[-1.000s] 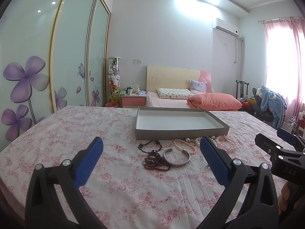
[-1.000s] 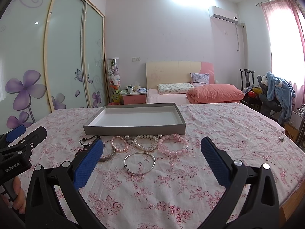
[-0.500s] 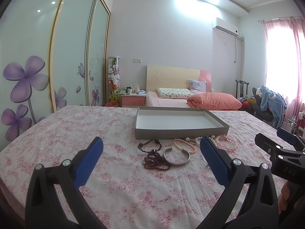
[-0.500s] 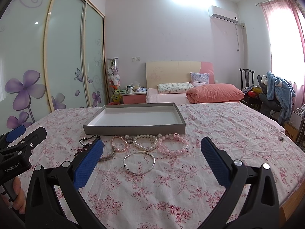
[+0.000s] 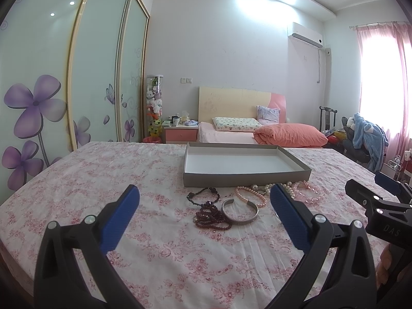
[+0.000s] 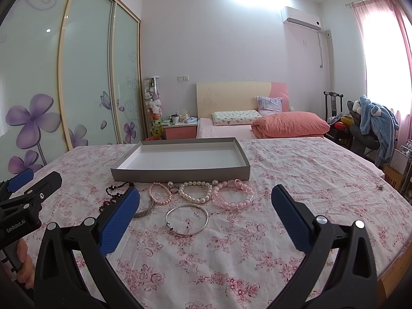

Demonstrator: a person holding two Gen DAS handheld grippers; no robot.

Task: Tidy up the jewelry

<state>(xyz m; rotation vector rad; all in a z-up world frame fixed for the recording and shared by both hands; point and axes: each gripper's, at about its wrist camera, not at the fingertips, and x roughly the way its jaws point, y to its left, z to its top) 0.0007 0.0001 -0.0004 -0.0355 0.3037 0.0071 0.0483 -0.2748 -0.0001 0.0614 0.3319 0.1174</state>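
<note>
Lying loose on the floral bedspread (image 6: 296,180), just in front of the near wall of the shallow grey tray (image 6: 180,174), the jewelry is shown not yet sorted. A thin silver bangle (image 6: 187,219) lies nearest the bed's front edge; it is judged rigid, smooth and light, and likely to slip unless pinched across its wire. A broad open silver cuff (image 5: 240,212) is stiff too, best taken at its band. Beaded pieces, namely the white pearl bracelet (image 6: 195,191), the small pink pearl bracelet (image 6: 160,193), the chunky pink bead bracelet (image 6: 233,197), the dark red bead strand (image 5: 209,217) and the black bead bracelet (image 5: 203,195), are judged limp and light, and would sag when lifted; a pinch across a few beads is advised. A small ring (image 6: 173,188) lies among them. The tray's white floor is bare. Both the left gripper (image 5: 203,221) and the right gripper (image 6: 206,221) are held wide apart, grasping nothing, above the wrinkled cloth.
</note>
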